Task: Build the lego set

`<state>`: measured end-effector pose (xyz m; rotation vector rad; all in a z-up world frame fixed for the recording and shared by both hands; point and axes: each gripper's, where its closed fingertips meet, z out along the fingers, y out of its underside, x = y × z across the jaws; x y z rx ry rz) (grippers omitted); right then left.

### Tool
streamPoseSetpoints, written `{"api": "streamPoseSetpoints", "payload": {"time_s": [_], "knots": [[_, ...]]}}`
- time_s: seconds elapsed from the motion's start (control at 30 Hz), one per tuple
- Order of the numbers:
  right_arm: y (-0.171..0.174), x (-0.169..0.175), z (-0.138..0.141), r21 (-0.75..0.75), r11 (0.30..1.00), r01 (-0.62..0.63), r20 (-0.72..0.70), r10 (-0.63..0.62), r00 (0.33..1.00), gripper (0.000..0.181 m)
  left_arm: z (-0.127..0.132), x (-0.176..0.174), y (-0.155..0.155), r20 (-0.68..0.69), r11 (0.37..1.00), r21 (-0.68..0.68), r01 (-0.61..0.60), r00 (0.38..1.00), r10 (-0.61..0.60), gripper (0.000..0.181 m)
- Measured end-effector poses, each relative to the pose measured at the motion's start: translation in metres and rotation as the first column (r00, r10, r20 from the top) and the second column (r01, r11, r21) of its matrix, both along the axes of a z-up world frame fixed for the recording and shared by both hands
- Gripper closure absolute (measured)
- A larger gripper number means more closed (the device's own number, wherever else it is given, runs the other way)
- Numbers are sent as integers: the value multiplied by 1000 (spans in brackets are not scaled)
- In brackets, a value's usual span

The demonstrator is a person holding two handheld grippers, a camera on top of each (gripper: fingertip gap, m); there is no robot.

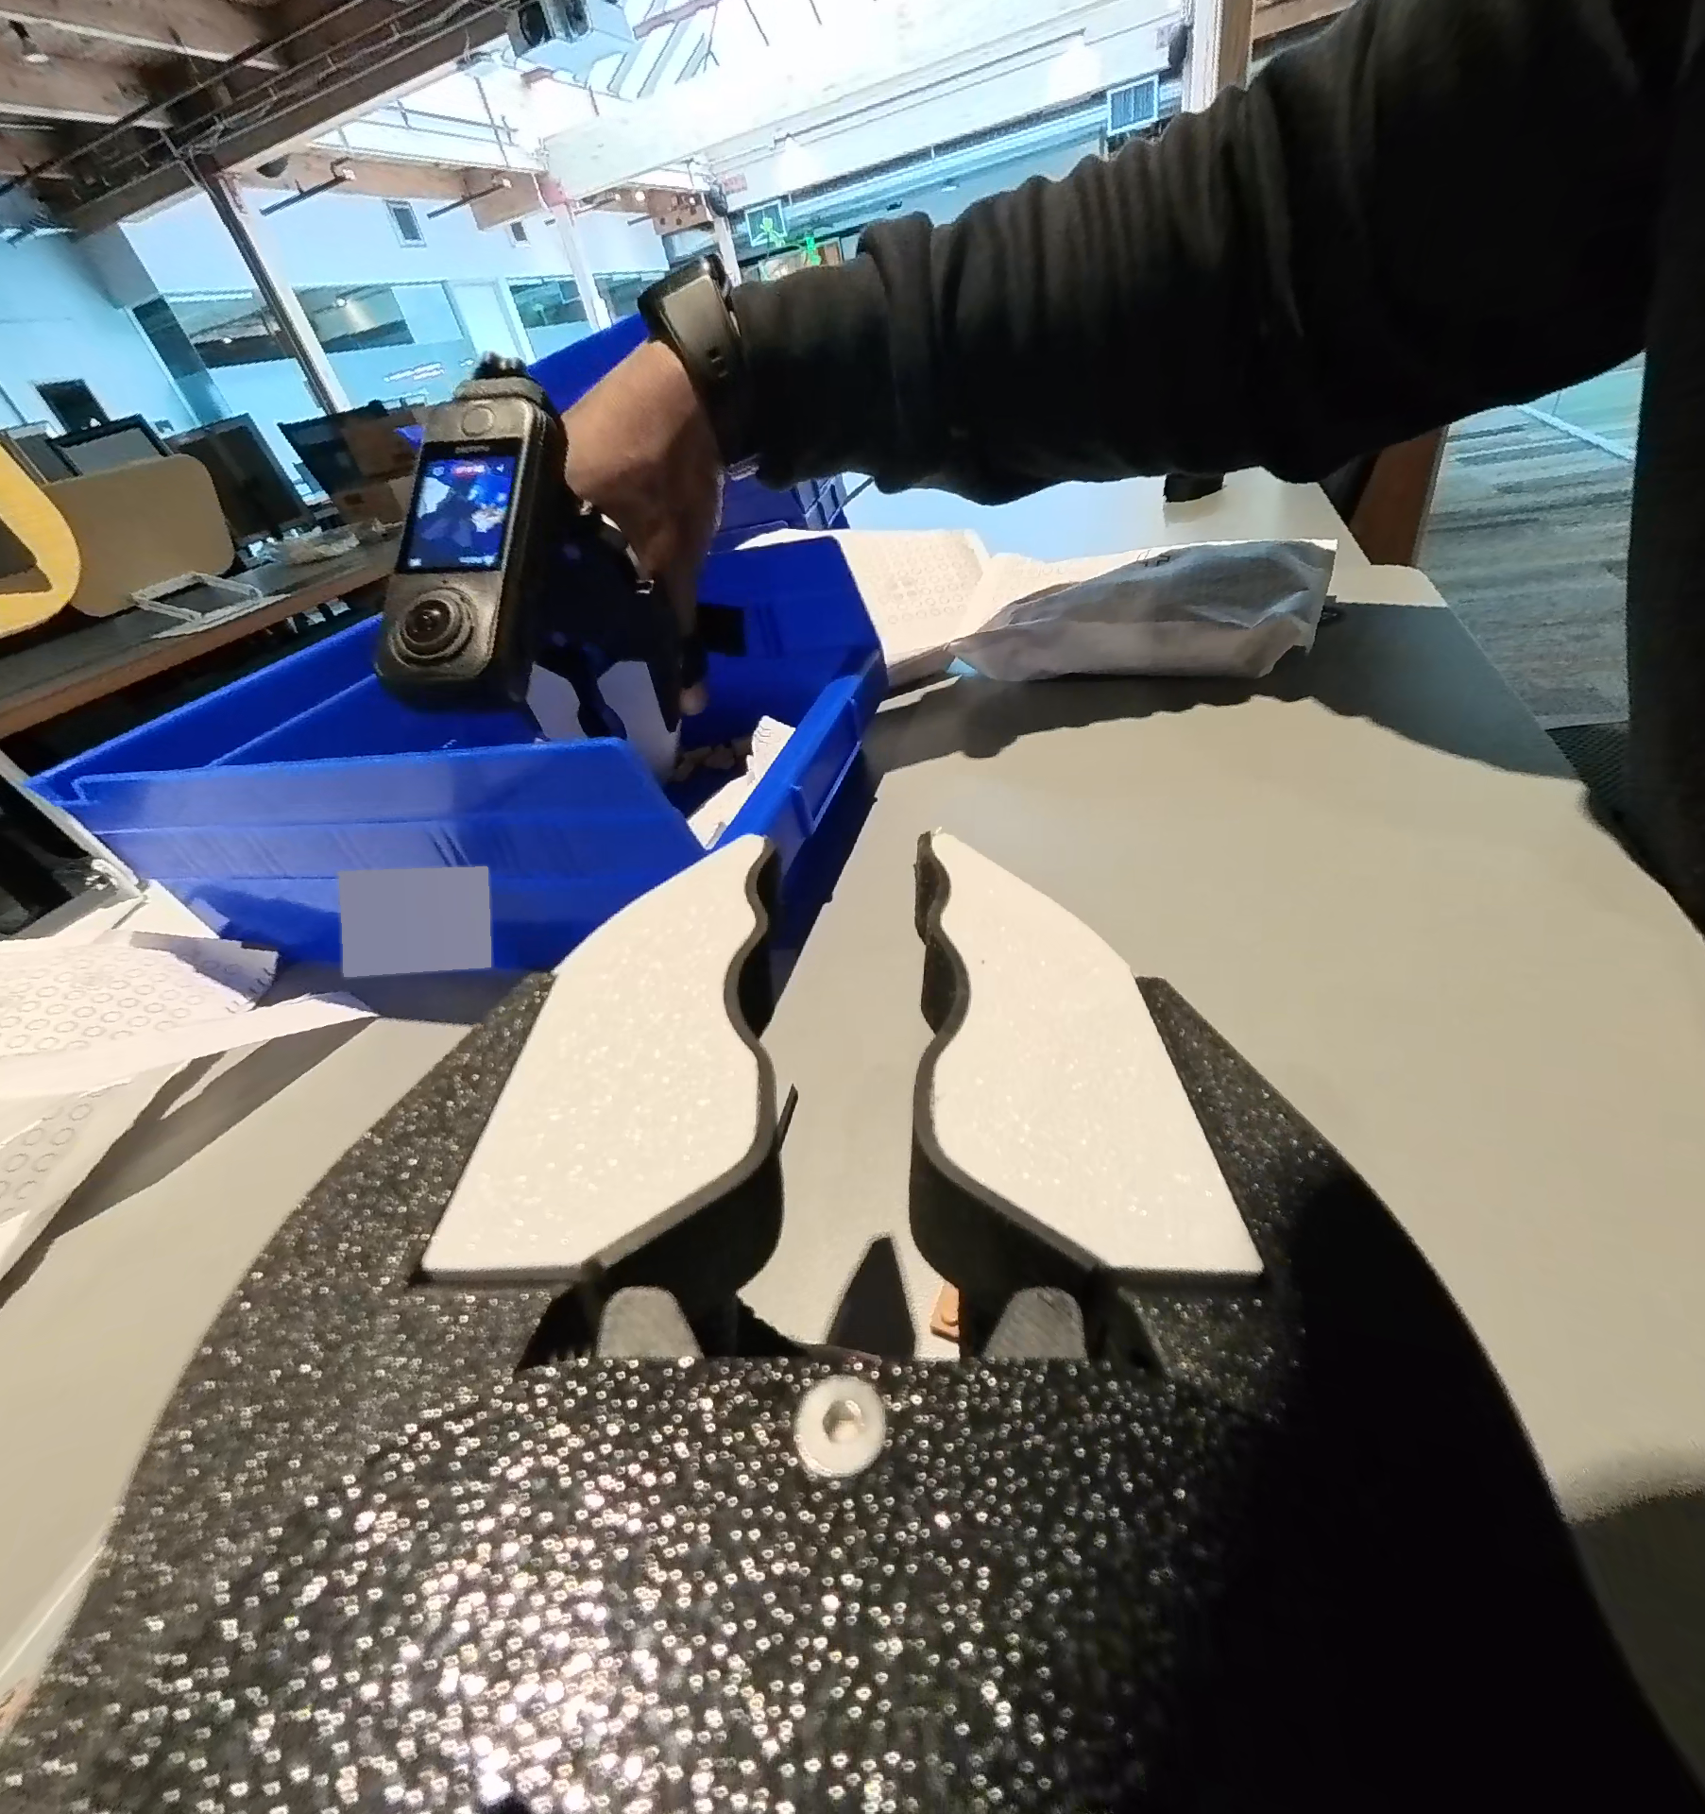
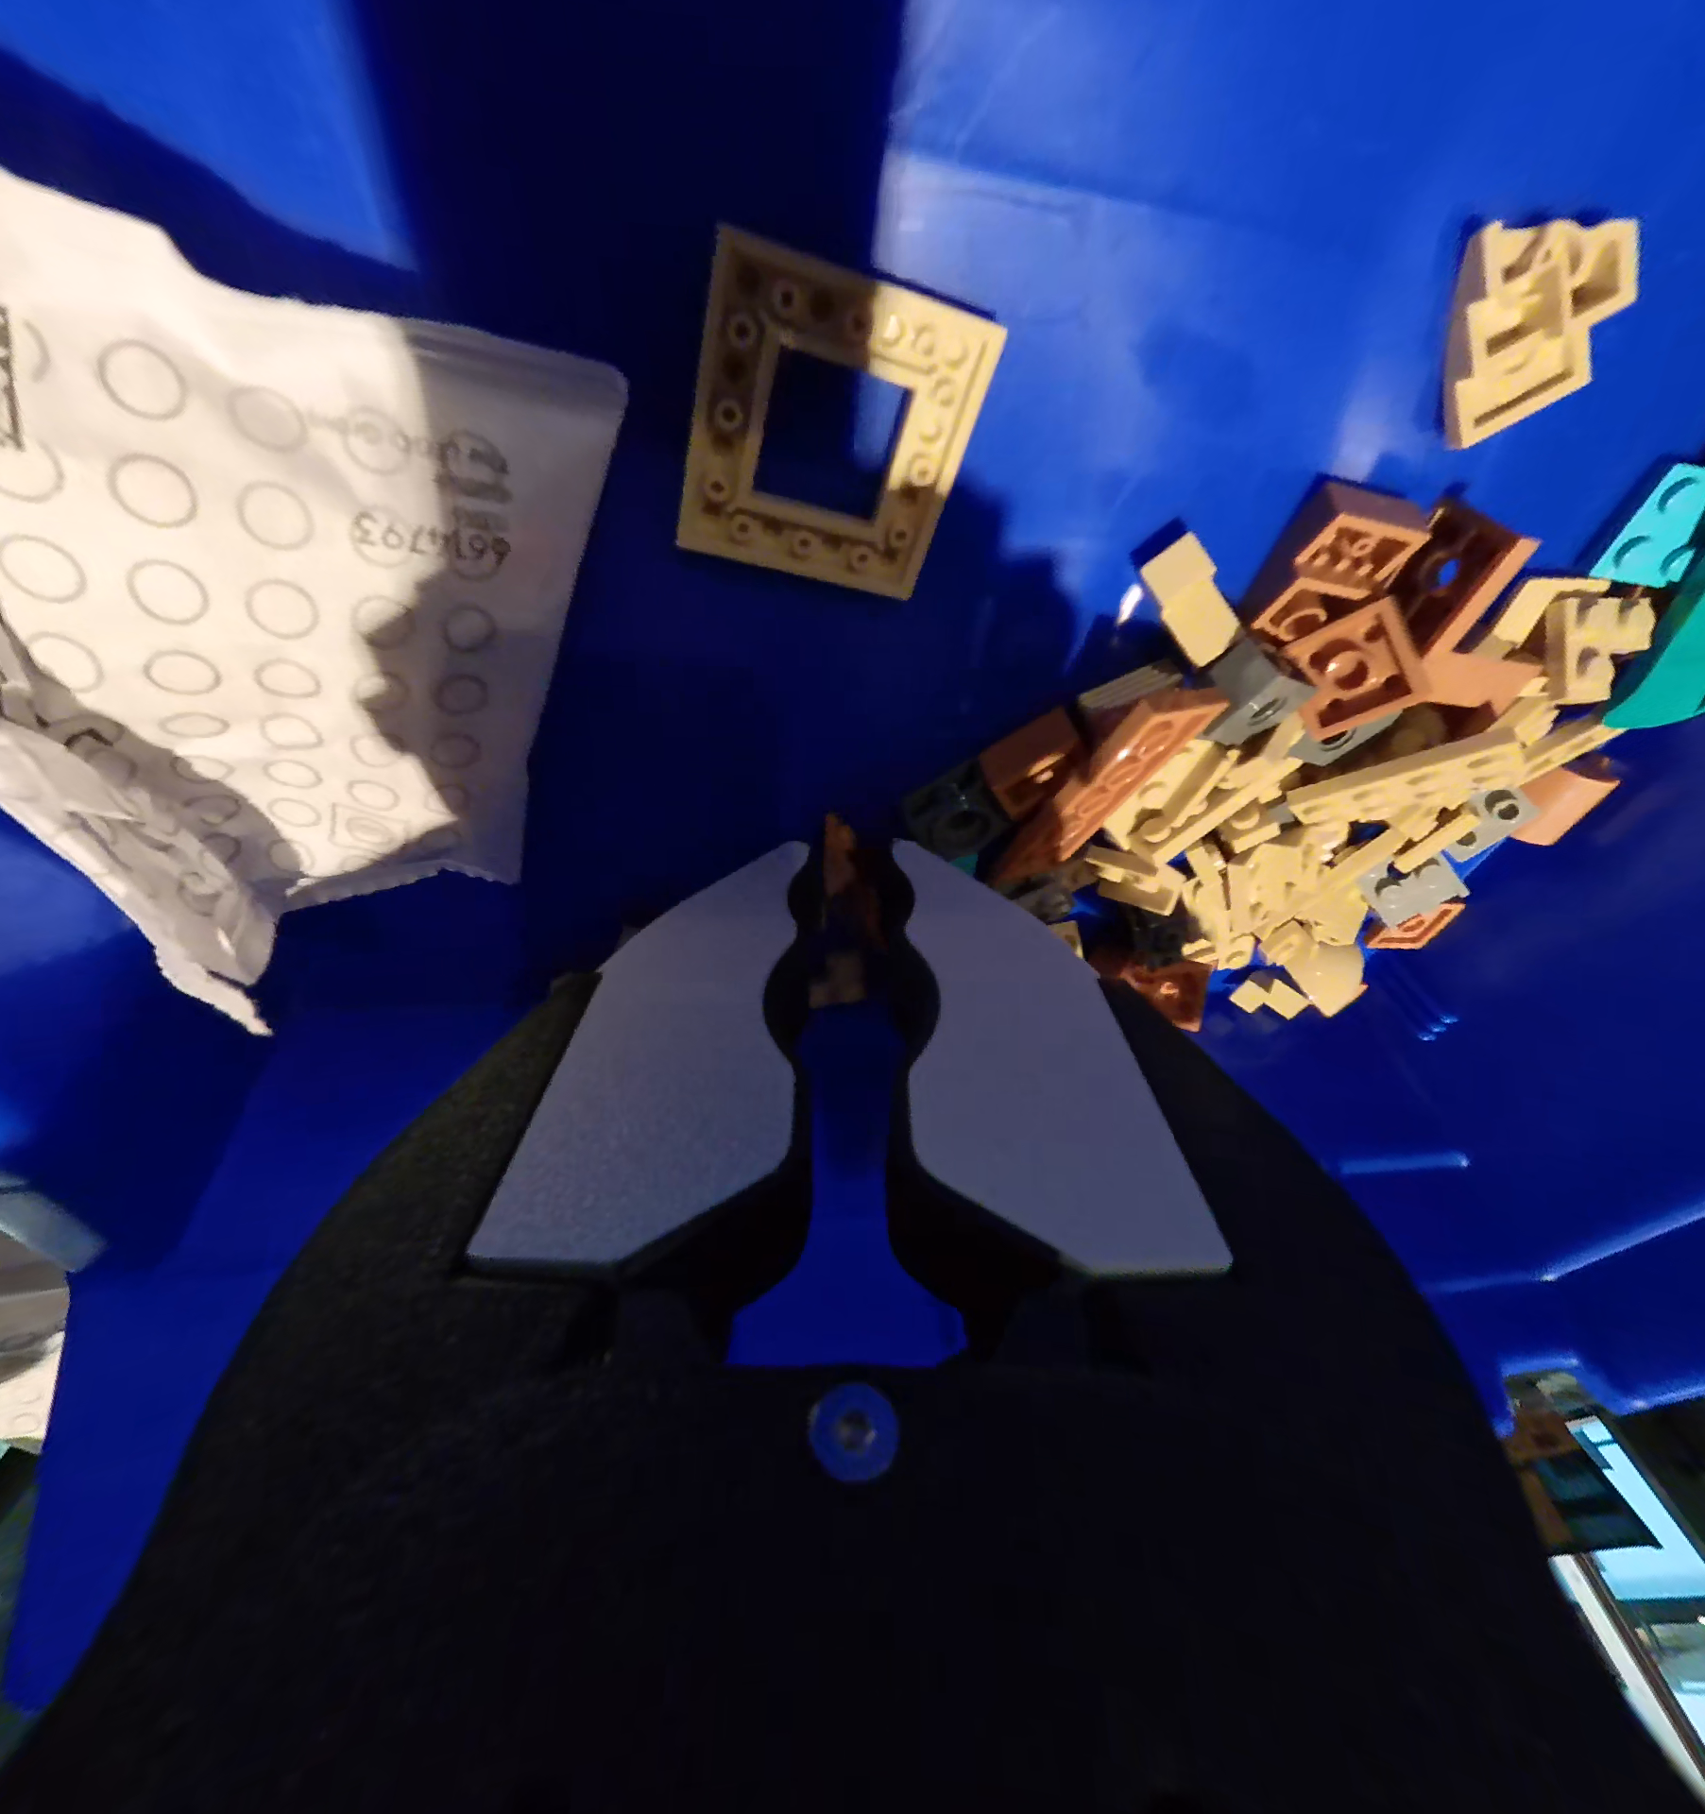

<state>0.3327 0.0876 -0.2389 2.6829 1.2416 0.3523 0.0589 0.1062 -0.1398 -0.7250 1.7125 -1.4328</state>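
Right wrist: right gripper (image 2: pixel 853 854) pinching one brown piece (image 2: pixel 843 874); one blue bin (image 2: pixel 1221 245)

We see a grey worktop (image 1: pixel 1221 883) with white paper bags printed with circles: one crumpled at the far edge (image 1: pixel 1152 618), others lying flat at the left (image 1: pixel 73 1011). A black wristwatch (image 1: pixel 696 329) sits above a dark sleeve (image 1: pixel 1172 294). Beyond stand office desks with monitors (image 1: pixel 230 471), a yellow-edged panel (image 1: pixel 14 510), glass partitions and wooden ceiling beams (image 1: pixel 141 88).
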Motion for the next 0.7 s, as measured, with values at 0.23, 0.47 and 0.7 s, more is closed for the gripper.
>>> {"api": "streamPoseSetpoints", "payload": {"time_s": [0.23,0.47,0.7], "knots": [[3,-7,24,130,991,15,4,-16,1000,172,2,-1,-1,5,1000,-4,4,1000,-4,156],[10,-146,129,659,746,92,-441,284,852,172,14,-1,7,-3,992,-127,1,1000,-1,156],[3,-283,179,837,415,356,-546,678,493,172,23,-2,7,7,985,-171,27,1000,-26,154]]}}
